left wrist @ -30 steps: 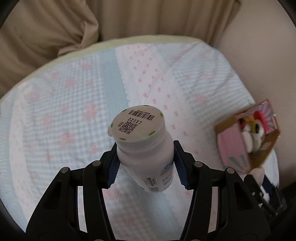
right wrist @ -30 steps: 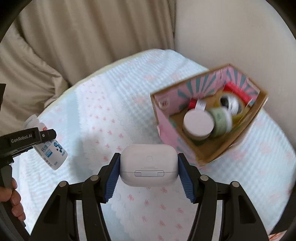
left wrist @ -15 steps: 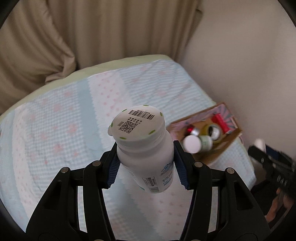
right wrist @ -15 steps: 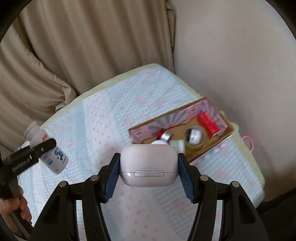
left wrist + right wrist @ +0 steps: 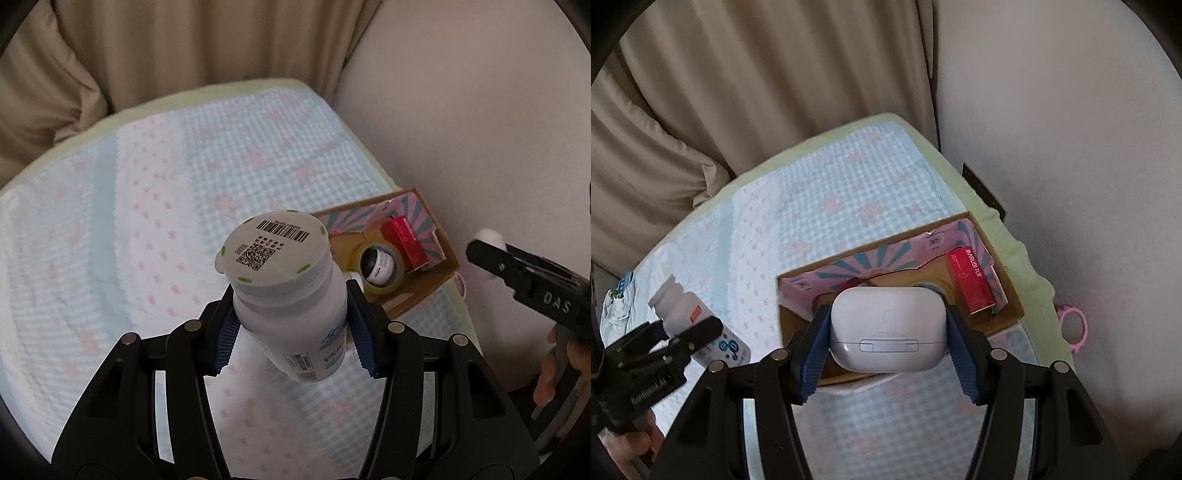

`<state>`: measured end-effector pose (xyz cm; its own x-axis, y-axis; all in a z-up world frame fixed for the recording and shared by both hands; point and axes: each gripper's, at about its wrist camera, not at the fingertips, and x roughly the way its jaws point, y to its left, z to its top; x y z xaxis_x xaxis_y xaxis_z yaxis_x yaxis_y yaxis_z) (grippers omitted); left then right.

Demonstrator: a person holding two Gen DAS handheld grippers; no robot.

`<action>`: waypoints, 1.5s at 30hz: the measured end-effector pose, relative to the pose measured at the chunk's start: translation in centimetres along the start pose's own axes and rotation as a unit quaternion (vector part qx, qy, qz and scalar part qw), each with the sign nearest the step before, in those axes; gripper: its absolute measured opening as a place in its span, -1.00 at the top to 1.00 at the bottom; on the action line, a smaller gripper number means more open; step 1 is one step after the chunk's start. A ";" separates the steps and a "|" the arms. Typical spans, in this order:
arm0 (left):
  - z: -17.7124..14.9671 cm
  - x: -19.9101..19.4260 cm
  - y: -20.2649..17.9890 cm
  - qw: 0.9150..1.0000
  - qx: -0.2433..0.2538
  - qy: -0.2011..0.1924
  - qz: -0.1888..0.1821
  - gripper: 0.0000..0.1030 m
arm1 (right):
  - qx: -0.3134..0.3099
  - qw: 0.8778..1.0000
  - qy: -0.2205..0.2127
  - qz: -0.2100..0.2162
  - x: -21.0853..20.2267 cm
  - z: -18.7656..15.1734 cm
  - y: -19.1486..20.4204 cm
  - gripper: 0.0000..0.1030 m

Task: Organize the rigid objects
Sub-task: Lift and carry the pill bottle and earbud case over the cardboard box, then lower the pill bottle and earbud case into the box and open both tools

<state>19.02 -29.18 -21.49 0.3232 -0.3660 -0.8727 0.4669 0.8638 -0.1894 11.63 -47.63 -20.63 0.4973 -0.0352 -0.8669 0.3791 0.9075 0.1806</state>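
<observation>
My left gripper [image 5: 291, 328] is shut on a white pill bottle [image 5: 288, 295] with a barcode seal on top, held in the air over the bed. In the right wrist view that bottle [image 5: 698, 325] and the left gripper [image 5: 665, 339] show at the lower left. My right gripper [image 5: 888, 332] is shut on a white earbud case [image 5: 888, 328], which hangs over an open cardboard box [image 5: 1012, 291] with a pink and teal lining. The box [image 5: 445, 269] holds a red carton [image 5: 971, 284] and a tape roll [image 5: 380, 267]; other contents are hidden behind the case.
A bed with a blue and pink patterned cover [image 5: 229, 155] fills both views. Beige curtains [image 5: 775, 85] hang behind it and a pale wall [image 5: 1071, 129] stands on the right. A pink ring [image 5: 1073, 325] lies past the box at the bed's edge.
Both grippers have moved toward the box and a little higher, each still gripping its object. The box now sits under the earbud case, and the right gripper has come into the left wrist view.
</observation>
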 end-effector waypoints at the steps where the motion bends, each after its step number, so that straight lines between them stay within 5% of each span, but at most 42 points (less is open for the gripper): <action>1: 0.1 0.9 -0.2 1.000 -0.003 0.004 -0.001 0.04 | 0.000 1.000 0.007 0.002 0.8 0.3 -0.7 -0.08; 15: -1.3 11.8 -3.6 0.996 0.031 0.083 0.018 0.06 | -0.035 0.996 0.078 0.035 13.3 3.3 -4.2 -0.08; 24: -1.9 13.4 -5.0 0.992 0.078 0.094 0.030 0.05 | -0.071 0.992 0.087 0.061 17.5 4.0 -2.8 -0.09; 25: -1.8 13.2 -5.1 0.992 0.082 0.090 0.031 -0.05 | -0.070 0.991 0.088 0.067 17.8 4.1 -2.6 -0.09; 26: -1.7 13.1 -5.3 0.992 0.085 0.090 0.033 -0.59 | -0.068 0.991 0.093 0.071 18.2 4.2 -2.5 -0.12; 27: -1.6 13.1 -5.4 0.991 0.088 0.092 0.034 -0.95 | -0.066 0.990 0.099 0.077 18.5 4.2 -2.5 -0.43; 28: -1.6 12.9 -5.3 0.992 0.089 0.089 0.033 -1.00 | -0.066 0.989 0.107 0.080 18.8 4.3 -2.5 -0.93; 29: -1.7 12.7 -5.2 0.992 0.089 0.086 0.029 -0.99 | -0.066 0.989 0.109 0.072 18.8 4.2 -2.6 -1.00; 35: -2.4 12.0 -3.4 0.993 0.071 0.092 0.031 -1.00 | -0.064 0.992 0.103 0.028 17.2 3.7 -4.4 -1.00; 45: -2.4 10.3 -2.1 0.995 0.048 0.088 0.025 -1.00 | -0.038 0.994 0.097 0.035 14.9 3.2 -5.6 -1.00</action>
<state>19.36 -33.97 -31.21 0.2021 -0.2499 -0.9470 0.5324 0.8396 -0.1079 19.46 -54.56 -33.11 0.3570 0.1038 -0.9283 0.2855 0.9341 0.2143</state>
